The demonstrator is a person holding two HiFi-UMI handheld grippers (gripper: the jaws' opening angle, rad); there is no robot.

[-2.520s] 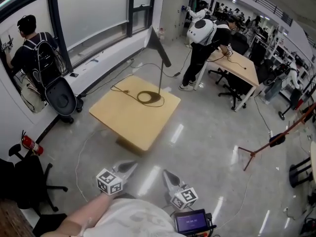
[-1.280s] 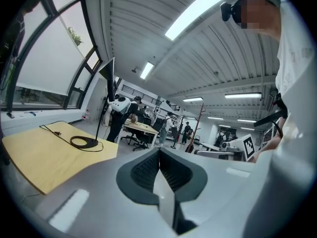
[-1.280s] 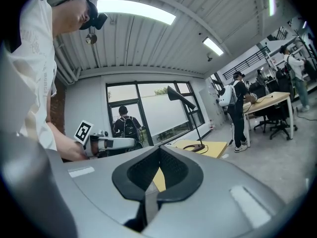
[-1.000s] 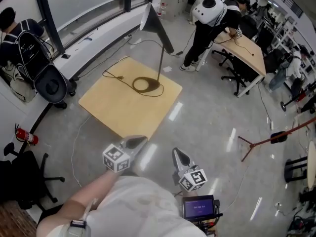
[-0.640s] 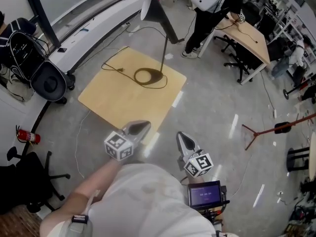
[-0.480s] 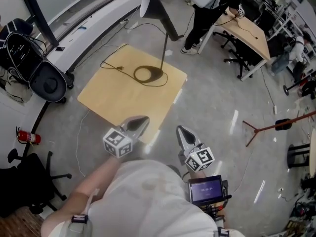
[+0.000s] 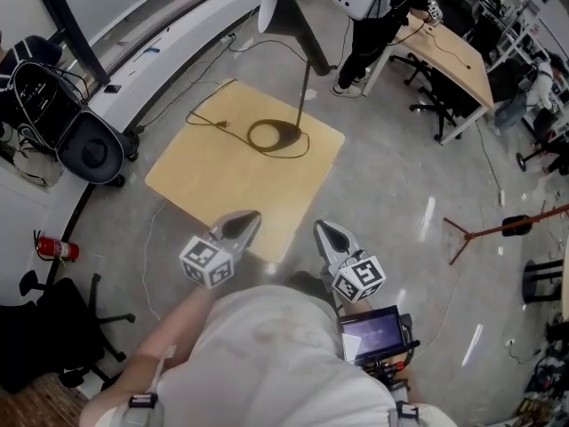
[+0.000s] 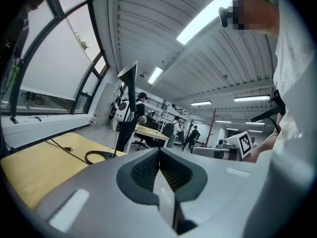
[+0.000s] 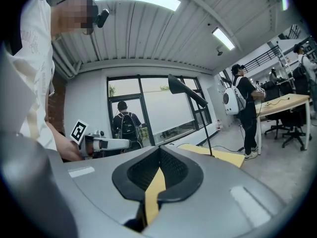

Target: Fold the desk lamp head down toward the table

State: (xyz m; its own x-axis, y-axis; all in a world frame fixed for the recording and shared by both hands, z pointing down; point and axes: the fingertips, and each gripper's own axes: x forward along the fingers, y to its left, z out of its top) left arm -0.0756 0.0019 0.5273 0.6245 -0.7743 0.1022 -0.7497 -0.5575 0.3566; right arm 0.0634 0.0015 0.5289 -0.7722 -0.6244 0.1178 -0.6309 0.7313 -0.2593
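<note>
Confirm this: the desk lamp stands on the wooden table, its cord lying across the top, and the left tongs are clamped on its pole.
Wrong on the tongs. The head view shows the left tongs shut on nothing, by the wooden table's near edge, apart from the desk lamp's pole. The lamp does stand on the table, its cord across the top.

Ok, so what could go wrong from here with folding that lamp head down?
The lamp is tall on a thin stem, with its base near the far edge of the table. A push on the head could tip it or slide it off. The loose cord by the base could snag. The left gripper and right gripper are shut and short of the lamp, so they likely must open first.
</note>
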